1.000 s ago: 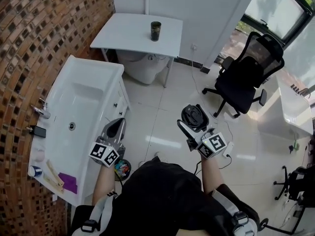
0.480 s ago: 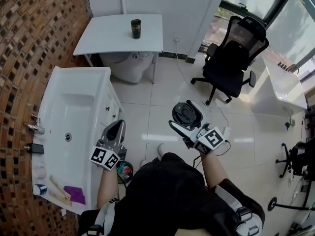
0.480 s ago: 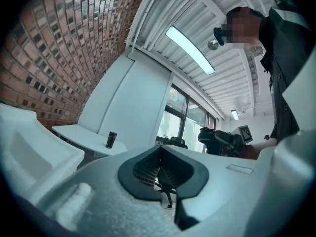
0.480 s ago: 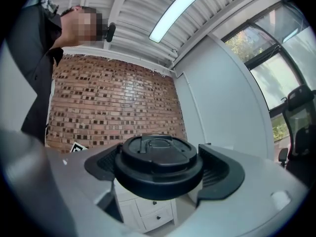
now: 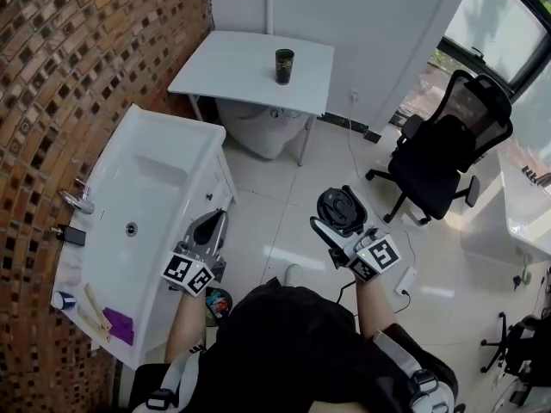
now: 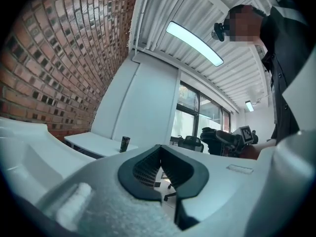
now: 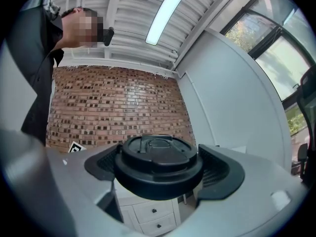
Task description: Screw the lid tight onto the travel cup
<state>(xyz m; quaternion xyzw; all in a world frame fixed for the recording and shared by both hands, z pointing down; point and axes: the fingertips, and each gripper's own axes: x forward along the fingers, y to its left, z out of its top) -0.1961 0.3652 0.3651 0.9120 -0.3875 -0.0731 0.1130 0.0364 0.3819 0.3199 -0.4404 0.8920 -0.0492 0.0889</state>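
Observation:
The dark travel cup (image 5: 284,66) stands upright on a white table (image 5: 232,67) at the far wall; in the left gripper view the cup (image 6: 125,143) shows small and far ahead. Between the pads of my right gripper (image 5: 337,213) sits the round black lid (image 5: 341,207), held flat; up close the lid (image 7: 159,161) fills the space between the jaws. My left gripper (image 5: 209,228) is shut with nothing in it, held beside the white cabinet; its pads (image 6: 163,169) meet.
A white basin counter (image 5: 129,196) with a tap and small items runs along the brick wall at left. A black office chair (image 5: 448,157) stands at right. A white bin (image 5: 258,127) sits under the table. Tiled floor lies between me and the table.
The view has swung: table and cup now sit more to the right in the head view. Both grippers keep their pose, the lid still held in the right one.

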